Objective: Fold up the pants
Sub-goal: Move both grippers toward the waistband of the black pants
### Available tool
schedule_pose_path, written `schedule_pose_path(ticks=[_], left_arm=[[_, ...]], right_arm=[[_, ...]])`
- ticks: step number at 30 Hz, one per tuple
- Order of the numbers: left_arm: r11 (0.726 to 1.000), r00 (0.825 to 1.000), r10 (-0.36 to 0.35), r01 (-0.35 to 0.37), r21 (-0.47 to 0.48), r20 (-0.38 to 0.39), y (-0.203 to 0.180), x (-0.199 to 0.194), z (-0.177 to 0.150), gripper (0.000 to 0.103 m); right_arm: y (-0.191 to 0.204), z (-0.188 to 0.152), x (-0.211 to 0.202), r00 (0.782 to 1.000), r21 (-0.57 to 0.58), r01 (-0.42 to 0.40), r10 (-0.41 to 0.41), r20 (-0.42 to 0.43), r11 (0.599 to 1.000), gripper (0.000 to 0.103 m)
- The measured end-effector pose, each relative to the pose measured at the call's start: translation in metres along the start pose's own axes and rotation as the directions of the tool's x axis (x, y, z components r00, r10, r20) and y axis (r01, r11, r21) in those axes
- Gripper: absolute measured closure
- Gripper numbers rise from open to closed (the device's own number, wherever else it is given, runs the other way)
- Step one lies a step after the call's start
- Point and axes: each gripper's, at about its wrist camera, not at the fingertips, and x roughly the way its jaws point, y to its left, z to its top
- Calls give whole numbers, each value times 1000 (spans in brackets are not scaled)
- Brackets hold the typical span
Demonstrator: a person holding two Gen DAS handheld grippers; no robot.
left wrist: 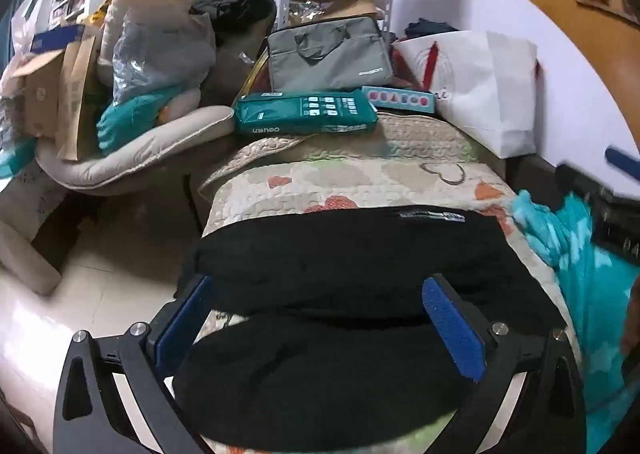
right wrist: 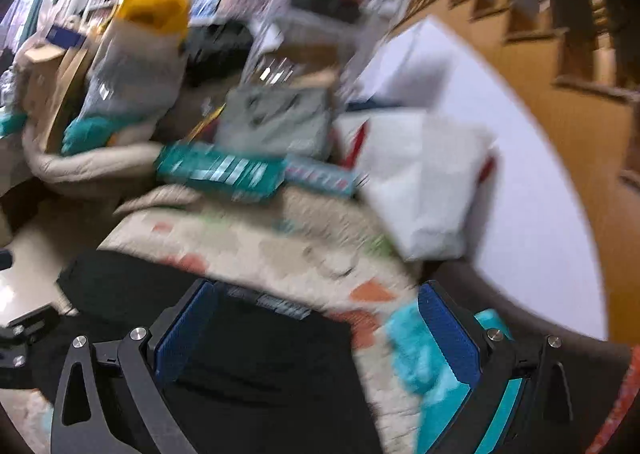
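Black pants lie folded across a quilted heart-print bedspread, with a label near their far edge. My left gripper is open, blue pads wide apart, just above the near fold and holding nothing. My right gripper is open and empty over the pants' right end; that view is motion-blurred. The right gripper also shows at the right edge of the left wrist view.
A teal blanket lies right of the pants. At the back of the bed stand a green package, a grey laptop bag and a white paper bag. A cluttered chair and tiled floor are at left.
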Motion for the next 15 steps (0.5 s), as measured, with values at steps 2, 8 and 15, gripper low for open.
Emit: schedule_pose_path(ticks=[2, 8, 15], left_arm=[[1000, 1000, -5, 5, -23, -5, 7, 11, 3, 0], [999, 996, 6, -10, -45, -92, 25, 42, -5, 0], [998, 984, 14, -24, -55, -177, 37, 61, -18, 0]], right_arm=[[8, 1, 17, 999, 0, -37, 37, -34, 999, 0], [20, -26, 57, 997, -13, -53, 53, -58, 998, 0], [5, -48, 93, 981, 55, -87, 95, -170, 995, 0]])
